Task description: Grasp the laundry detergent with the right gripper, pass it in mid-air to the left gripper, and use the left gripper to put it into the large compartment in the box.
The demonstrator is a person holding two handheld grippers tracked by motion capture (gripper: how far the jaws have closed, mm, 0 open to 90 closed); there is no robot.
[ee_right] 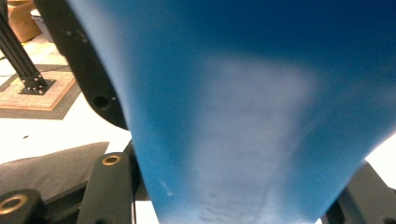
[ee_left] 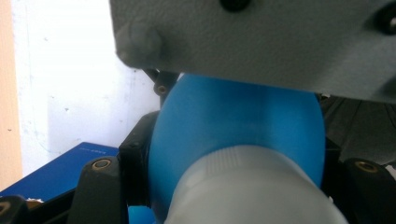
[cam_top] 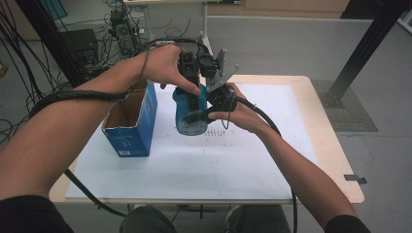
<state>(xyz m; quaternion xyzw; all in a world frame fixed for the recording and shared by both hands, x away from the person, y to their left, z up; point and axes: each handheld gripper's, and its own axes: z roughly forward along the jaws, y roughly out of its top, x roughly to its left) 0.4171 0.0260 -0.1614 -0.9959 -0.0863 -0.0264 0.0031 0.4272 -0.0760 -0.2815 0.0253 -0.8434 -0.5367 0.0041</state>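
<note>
A blue plastic bottle [cam_top: 190,112] is held in the air above the middle of the worktop [cam_top: 320,145], toward its far edge, clear of the white sheet [cam_top: 194,170] that covers the surface. Both grippers have hold of it. The left gripper [cam_top: 190,80] comes down from above, its black jaws pinching the bottle's upper part; in the left gripper view the blue body [ee_left: 238,126] sits tight between the jaws, with a whitish ribbed cap or neck [ee_left: 252,191] close to the camera. The right gripper [cam_top: 206,112] reaches in from the right side with its jaws clamped across the bottle's lower body; in the right gripper view the blue wall [ee_right: 243,107] fills the space between the jaws.

An open blue cardboard box [cam_top: 132,121] stands on the sheet near the left edge of the worktop, just beside the bottle but apart from it, its flaps up. The grey three-cornered plate [cam_top: 221,70] of the right gripper rises just beside the left gripper.
</note>
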